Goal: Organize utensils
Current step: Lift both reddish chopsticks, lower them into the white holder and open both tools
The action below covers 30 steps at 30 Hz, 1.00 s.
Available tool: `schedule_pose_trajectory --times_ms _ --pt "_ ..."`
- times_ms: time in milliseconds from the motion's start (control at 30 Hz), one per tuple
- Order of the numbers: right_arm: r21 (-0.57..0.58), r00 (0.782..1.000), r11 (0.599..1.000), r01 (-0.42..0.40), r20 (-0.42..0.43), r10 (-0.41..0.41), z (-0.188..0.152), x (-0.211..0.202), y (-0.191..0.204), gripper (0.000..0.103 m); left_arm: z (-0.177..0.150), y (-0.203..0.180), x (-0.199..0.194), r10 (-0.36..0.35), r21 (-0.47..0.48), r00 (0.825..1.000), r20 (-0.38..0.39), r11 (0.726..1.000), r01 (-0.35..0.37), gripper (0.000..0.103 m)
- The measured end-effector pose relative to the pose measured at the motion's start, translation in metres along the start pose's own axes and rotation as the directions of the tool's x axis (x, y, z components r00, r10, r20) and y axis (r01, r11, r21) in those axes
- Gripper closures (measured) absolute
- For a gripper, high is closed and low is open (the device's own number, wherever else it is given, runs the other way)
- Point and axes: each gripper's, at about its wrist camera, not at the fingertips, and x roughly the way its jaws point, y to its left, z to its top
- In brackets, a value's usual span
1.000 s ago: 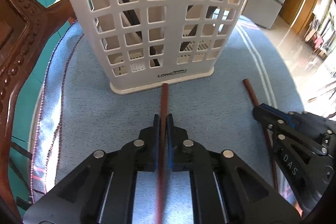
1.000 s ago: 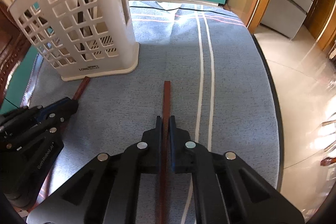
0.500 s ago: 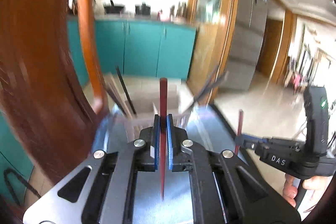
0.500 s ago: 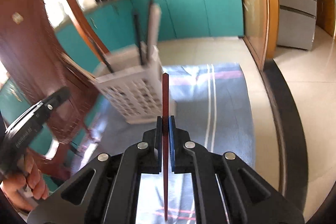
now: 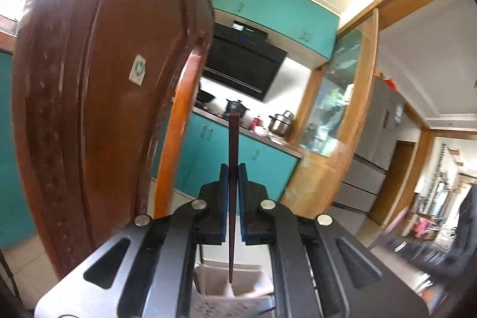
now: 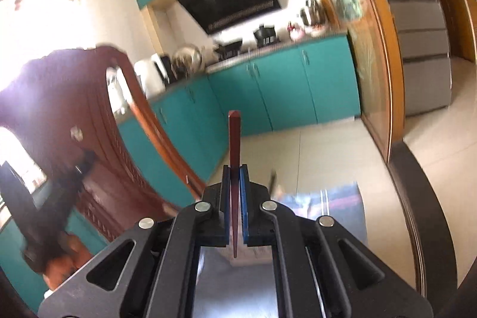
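**Both grippers raised, a chopstick pinched in each**

Your left gripper (image 5: pixel 233 169) has its jaws closed tight on a dark brown chopstick (image 5: pixel 232 169). The stick stands nearly upright in the left wrist view: its square end rises above the pads, and its thin tip hangs down over the white utensil basket (image 5: pixel 214 285), whose open top shows just below, between the gripper's arms. You cannot tell whether the tip is inside the rim or only above it. The carved wooden chair back (image 5: pixel 98 97) fills the left of that view, close by.

Your right gripper (image 6: pixel 235 170) is likewise clamped on a reddish-brown chopstick (image 6: pixel 234 139), held upright between the blue pads, thick end up. Its tip points down toward a pale, blurred shape below the jaws that cannot be made out. Farther off lie the blue tablecloth (image 6: pixel 342 198) and the teal cabinets (image 6: pixel 283 85). At the left of the right wrist view your left hand (image 6: pixel 64 255) shows, blurred, low beside the chair.
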Motion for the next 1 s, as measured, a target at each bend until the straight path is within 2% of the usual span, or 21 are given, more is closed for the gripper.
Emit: schedule_pose_trajectory --times_ms 133,200,400,567,633,700,833,1000 --pt "-0.027 0.991 0.999 0.018 0.13 -0.015 0.012 0.006 0.01 0.096 -0.023 0.0 0.03 0.042 0.042 0.998 -0.049 0.998 -0.04 0.096" --pt "-0.048 0.988 0.998 0.046 0.151 -0.039 0.007 0.015 0.012 0.096 -0.034 0.0 0.043 0.062 0.078 0.995 -0.079 0.995 -0.056 0.096" --pt "-0.054 0.997 0.996 0.074 0.031 -0.072 -0.023 0.069 -0.004 0.096 -0.058 0.003 0.064 0.082 0.111 0.983 -0.162 0.992 -0.064 0.096" --pt "-0.055 0.996 0.995 0.087 -0.029 -0.089 -0.037 0.087 -0.009 0.096 -0.061 0.006 0.068 0.083 0.104 0.98 -0.182 0.993 -0.064 0.096" --pt "-0.053 0.995 0.994 0.094 -0.027 -0.096 -0.038 0.082 -0.009 0.094 -0.06 0.007 0.066 0.078 0.097 0.981 -0.176 0.993 -0.062 0.089" --pt "-0.054 0.996 0.995 0.089 -0.018 -0.09 -0.039 0.074 -0.008 0.087 -0.057 0.003 0.068 0.074 0.104 0.984 -0.164 0.993 -0.058 0.076" --pt "-0.051 0.997 0.996 0.076 0.023 -0.075 -0.034 0.053 -0.008 0.071 -0.056 -0.001 0.054 0.058 0.122 0.989 -0.139 0.992 -0.041 0.063" --pt "-0.041 0.994 0.997 0.064 0.093 -0.06 -0.03 0.017 -0.01 0.044 -0.063 -0.007 0.034 0.073 0.19 0.988 -0.138 0.981 -0.046 0.043"
